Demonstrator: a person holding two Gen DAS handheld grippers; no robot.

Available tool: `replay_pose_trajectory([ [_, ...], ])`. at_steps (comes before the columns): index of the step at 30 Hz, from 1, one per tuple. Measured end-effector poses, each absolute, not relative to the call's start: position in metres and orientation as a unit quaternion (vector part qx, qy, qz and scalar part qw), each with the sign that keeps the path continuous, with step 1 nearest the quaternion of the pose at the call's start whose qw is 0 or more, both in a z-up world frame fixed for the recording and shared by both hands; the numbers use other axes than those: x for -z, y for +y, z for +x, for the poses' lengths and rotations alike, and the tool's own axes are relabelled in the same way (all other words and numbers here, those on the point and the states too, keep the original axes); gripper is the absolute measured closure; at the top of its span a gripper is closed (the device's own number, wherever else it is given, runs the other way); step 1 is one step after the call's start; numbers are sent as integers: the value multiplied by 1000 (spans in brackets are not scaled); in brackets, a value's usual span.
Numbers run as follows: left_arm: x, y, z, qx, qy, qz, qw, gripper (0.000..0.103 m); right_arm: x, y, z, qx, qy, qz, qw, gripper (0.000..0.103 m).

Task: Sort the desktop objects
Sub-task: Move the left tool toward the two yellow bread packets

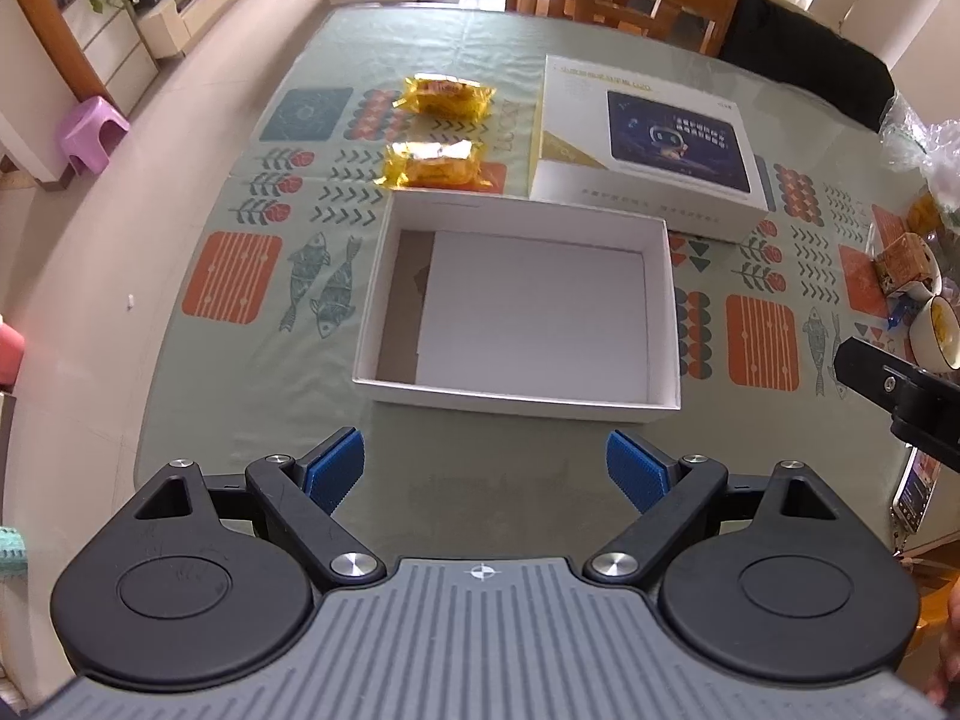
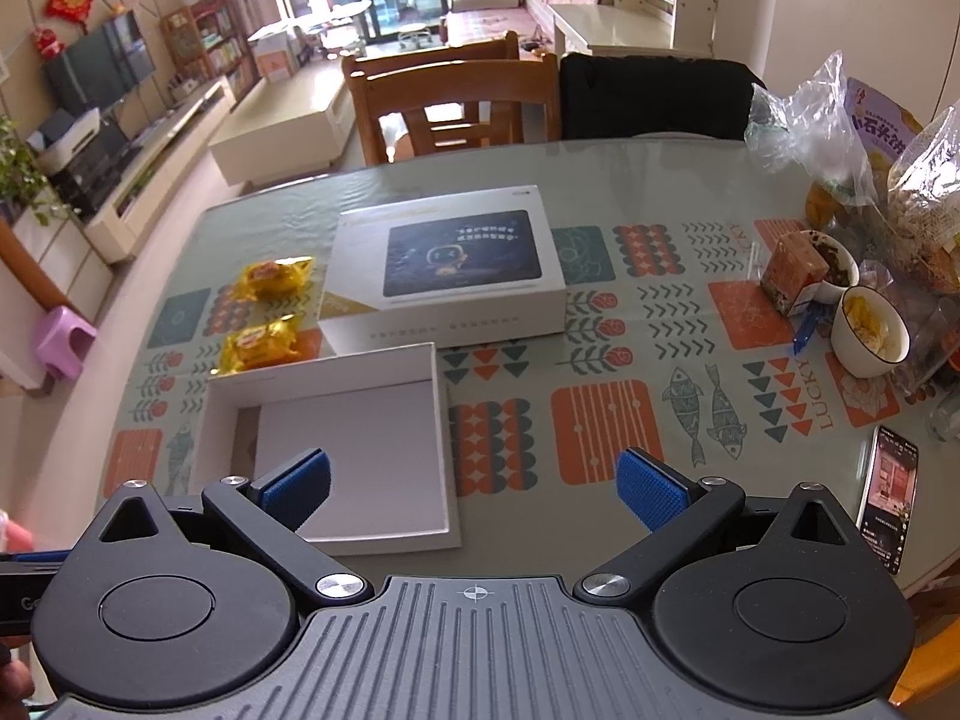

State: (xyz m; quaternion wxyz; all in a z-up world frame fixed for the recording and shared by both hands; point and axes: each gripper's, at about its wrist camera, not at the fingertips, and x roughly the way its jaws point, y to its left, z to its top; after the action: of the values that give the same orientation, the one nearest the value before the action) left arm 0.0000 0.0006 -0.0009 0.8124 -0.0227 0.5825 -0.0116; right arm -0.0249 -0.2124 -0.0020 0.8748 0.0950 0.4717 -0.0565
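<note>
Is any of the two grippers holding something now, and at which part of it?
Nothing is held. The left gripper and the right gripper are both open, with only the table between their pads.

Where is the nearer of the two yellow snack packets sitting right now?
In the left wrist view the nearer yellow packet lies on the tablecloth just beyond the open white box's far-left corner, with the second packet farther back.

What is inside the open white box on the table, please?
The open white box holds only a flat white insert covering most of its floor; brown cardboard shows beside it. Anything beneath the insert is hidden.
</note>
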Motion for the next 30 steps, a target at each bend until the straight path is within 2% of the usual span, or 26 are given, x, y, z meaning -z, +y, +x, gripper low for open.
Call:
replay_pose_trajectory([
  [8, 17, -24, 3, -17, 614, -14, 789, 0, 6, -228, -13, 46, 488, 106, 865, 0],
  [30, 14, -37, 39, -7, 597, -19, 802, 0, 14, -239, 18, 48, 480, 97, 871, 0],
])
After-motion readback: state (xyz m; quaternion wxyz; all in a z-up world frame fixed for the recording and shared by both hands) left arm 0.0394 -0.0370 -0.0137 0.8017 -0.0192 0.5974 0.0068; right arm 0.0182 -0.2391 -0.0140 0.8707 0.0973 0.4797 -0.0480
